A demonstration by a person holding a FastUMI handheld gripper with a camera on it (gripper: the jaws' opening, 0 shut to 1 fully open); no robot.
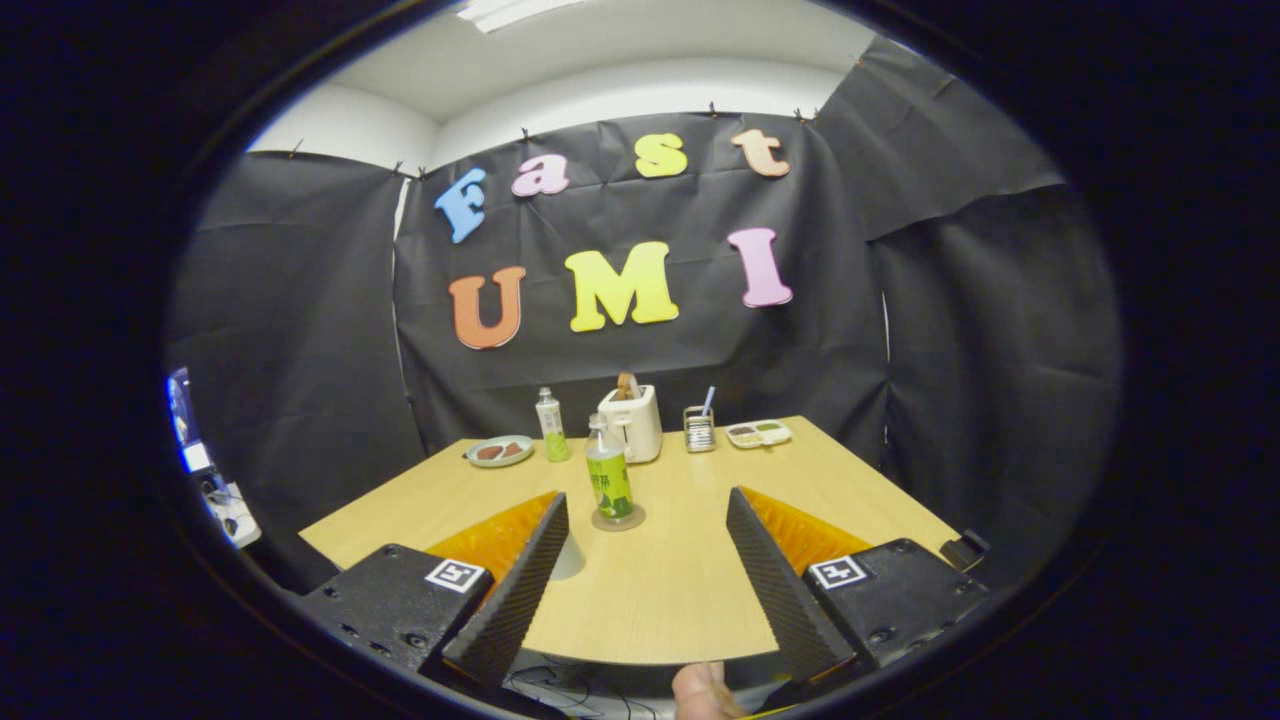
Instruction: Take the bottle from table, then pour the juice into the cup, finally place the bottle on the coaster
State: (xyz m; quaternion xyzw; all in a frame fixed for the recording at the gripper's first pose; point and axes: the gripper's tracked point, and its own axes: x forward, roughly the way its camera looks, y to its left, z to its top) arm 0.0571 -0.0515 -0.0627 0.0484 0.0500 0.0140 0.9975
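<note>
The gripper (648, 580) hung over the near edge of a pale wood-grain table (680, 590), its two ribbed black wedge-shaped fingers (515, 590) spread wide apart with nothing between them. Just beyond them stood the bottle (608, 483), clear plastic with a white cap and a green label whose print was too small to read, upright on a round grey coaster (618, 519). A white cup (566, 560) peeked out beside the left finger. Farther back sat a second green-labelled bottle (550, 425), a white toaster (632, 422), a grey-green plate (499, 451), a small wire rack (699, 429) and a shallow divided tray (759, 433).
</note>
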